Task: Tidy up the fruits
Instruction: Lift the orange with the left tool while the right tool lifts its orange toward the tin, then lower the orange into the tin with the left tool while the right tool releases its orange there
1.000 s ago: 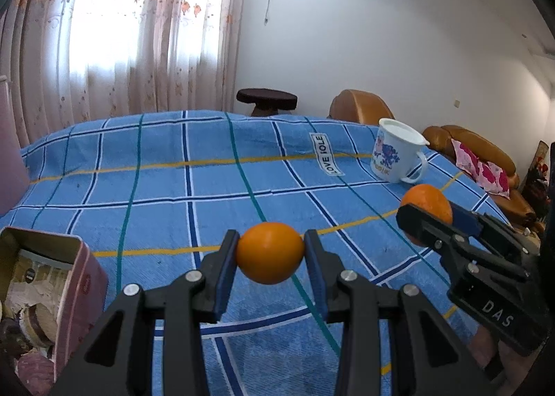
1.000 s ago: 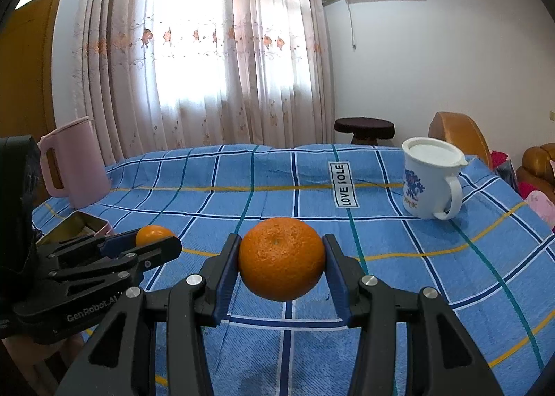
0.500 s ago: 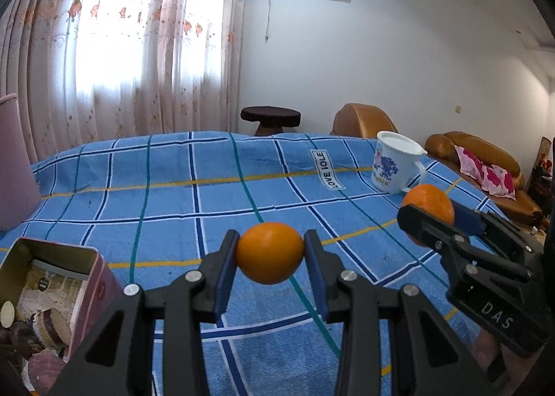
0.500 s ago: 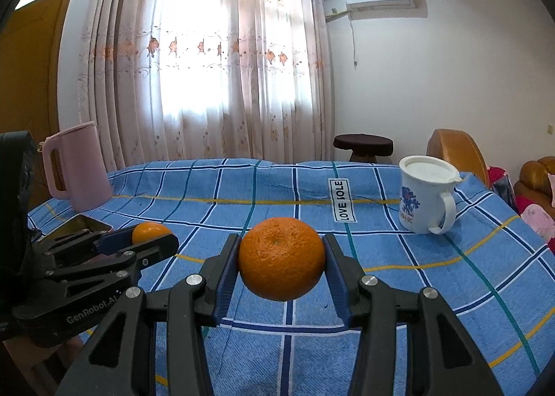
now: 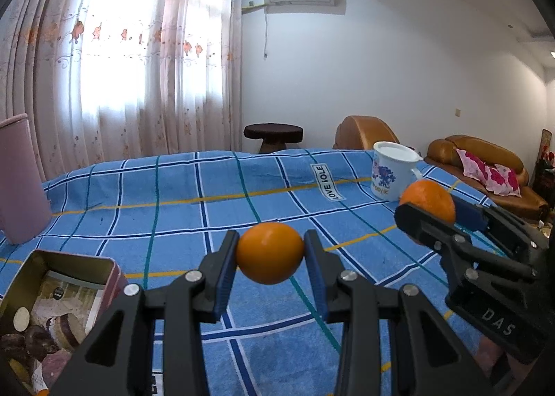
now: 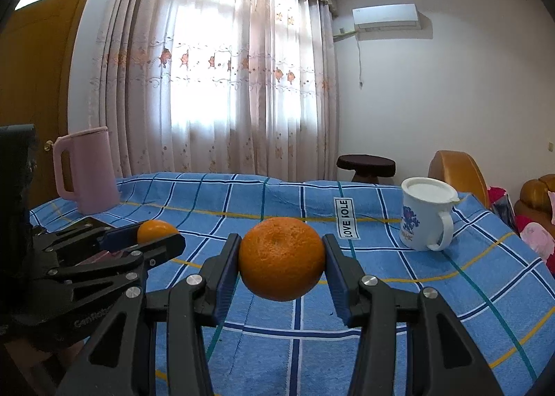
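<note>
Left tool (image 5: pixel 270 253) grips small orange (image 5: pixel 270 252), right tool (image 6: pixel 281 259) grips big orange (image 6: pixel 281 259)

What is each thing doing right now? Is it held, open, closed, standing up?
left gripper: shut on the smooth orange, held above the cloth.
right gripper: shut on the dimpled orange, also in the air.
white mug: upright on the blue checked cloth, lid on.
pink jug: upright.
tin box: open, with things inside.
</note>
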Tool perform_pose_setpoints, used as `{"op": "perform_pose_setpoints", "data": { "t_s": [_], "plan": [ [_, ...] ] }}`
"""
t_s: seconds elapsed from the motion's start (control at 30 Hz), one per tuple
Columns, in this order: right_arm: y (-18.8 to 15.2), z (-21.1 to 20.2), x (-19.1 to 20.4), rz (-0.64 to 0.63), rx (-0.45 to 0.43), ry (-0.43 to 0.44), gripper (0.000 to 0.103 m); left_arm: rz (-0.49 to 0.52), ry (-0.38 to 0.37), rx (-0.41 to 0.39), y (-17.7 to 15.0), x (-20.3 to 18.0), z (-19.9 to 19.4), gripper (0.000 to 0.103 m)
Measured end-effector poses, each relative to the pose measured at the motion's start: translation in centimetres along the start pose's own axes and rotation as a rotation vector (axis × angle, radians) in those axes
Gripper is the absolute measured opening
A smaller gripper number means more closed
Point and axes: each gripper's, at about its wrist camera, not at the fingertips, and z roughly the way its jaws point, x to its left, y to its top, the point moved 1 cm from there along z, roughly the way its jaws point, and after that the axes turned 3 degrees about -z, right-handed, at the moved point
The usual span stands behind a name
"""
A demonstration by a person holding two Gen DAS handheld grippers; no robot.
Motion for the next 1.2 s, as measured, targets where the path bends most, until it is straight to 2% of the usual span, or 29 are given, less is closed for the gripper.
{"op": "perform_pose_setpoints", "data": {
  "t_s": [0.23, 0.5, 0.77, 0.93, 1.2],
  "plan": [
    [-0.1, -0.4, 1.0, 0.008, 0.009, 0.035, 0.049, -0.025, -0.008, 0.012, -0.4, 1.3, -1.0, 0.040],
    [0.7, -0.3, 4.6, 0.011, 0.029, 0.145, 0.049, -0.058, -0.006, 0.024, -0.8, 4.3, -3.7, 0.040],
    [2.6, 0.1, 10.3, -0.033, 0.021, 0.266, 0.049, -0.107, 0.045, 0.016, -0.7, 8.9, -7.1, 0.040],
    [3.5, 0.5, 13.8, -0.071, 0.021, 0.332, 0.049, -0.116, 0.105, 0.000, -0.6, 11.6, -9.2, 0.040],
    [4.3, 1.3, 18.1, -0.101, 0.027, 0.426, 0.049, -0.132, 0.166, 0.007, -1.3, 15.0, -11.1, 0.040]
  ]
}}
